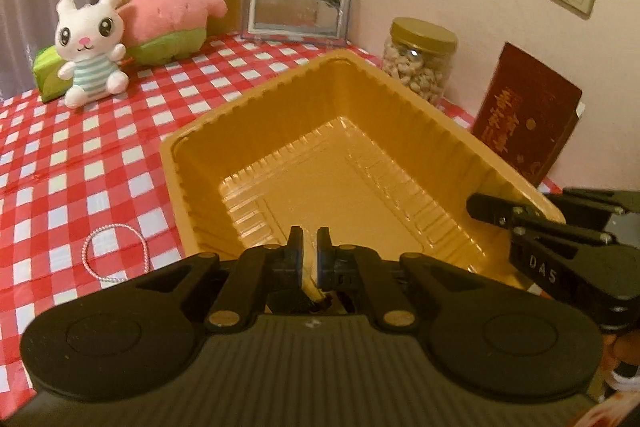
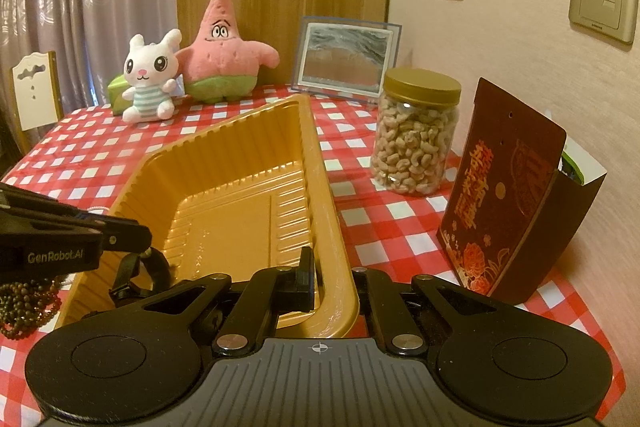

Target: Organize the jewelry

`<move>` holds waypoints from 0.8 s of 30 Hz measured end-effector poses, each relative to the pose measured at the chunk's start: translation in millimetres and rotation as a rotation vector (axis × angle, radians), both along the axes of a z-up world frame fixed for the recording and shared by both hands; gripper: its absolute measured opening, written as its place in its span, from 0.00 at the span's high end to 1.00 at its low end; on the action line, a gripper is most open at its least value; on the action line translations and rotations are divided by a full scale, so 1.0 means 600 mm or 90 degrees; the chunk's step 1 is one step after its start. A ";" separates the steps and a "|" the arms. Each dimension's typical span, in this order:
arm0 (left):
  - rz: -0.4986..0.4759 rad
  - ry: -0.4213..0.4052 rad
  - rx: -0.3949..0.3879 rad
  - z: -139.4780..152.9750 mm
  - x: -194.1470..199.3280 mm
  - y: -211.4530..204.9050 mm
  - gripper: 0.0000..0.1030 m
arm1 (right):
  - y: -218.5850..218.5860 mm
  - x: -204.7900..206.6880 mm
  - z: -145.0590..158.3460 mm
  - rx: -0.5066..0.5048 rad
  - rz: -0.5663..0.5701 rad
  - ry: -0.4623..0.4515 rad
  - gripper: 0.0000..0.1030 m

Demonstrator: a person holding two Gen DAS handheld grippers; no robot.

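A gold plastic tray (image 1: 248, 131) stands empty on the red-and-white checked table; it also shows in the right wrist view (image 2: 320, 163). My left gripper (image 1: 309, 251) is nearly shut on the tray's near rim, with the wall between its fingers. My right gripper (image 2: 334, 279) straddles the tray's near right corner, one finger (image 2: 306, 275) inside and the other outside, gripping the rim. A thin pink-and-white bead bracelet (image 1: 114, 253) lies on the cloth left of the tray. A dark bead bracelet (image 2: 28, 303) lies at the tray's left, under the left gripper.
A white rabbit plush (image 2: 150, 83) and pink star plush (image 2: 224, 51) sit at the back. A framed picture (image 2: 346, 57), a jar of cashews (image 2: 414, 131) and a dark red box (image 2: 508, 195) stand along the wall on the right.
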State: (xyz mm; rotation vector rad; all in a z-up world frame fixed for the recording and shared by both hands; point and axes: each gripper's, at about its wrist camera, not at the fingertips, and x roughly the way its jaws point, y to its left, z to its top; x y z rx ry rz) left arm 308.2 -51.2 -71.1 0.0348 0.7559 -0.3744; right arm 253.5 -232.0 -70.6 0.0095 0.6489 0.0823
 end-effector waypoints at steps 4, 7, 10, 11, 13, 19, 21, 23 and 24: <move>0.017 -0.013 -0.012 0.017 0.001 0.017 0.89 | 0.001 0.000 -0.001 0.001 -0.001 0.001 0.95; 0.043 -0.024 -0.021 0.034 0.000 0.044 0.85 | 0.001 0.000 -0.001 0.002 -0.002 0.002 0.95; 0.078 -0.032 -0.023 0.047 -0.004 0.083 0.83 | 0.000 0.000 -0.002 0.003 -0.001 0.002 0.94; 0.094 -0.033 -0.023 0.051 -0.007 0.100 0.82 | 0.000 0.001 -0.002 0.002 -0.001 0.002 0.94; 0.122 -0.032 -0.019 0.056 -0.011 0.129 0.81 | 0.000 0.001 -0.002 0.003 -0.001 0.003 0.94; 0.210 -0.019 0.005 0.052 -0.039 0.220 0.81 | 0.000 0.001 -0.002 0.002 -0.001 0.003 0.94; 0.234 -0.010 0.011 0.048 -0.050 0.245 0.81 | 0.000 0.001 -0.002 0.002 -0.001 0.003 0.94; 0.256 0.000 0.015 0.042 -0.062 0.266 0.81 | -0.001 0.001 -0.002 0.002 -0.001 0.002 0.94; 0.264 0.006 0.016 0.038 -0.068 0.276 0.81 | 0.000 0.001 -0.002 0.002 -0.001 0.002 0.94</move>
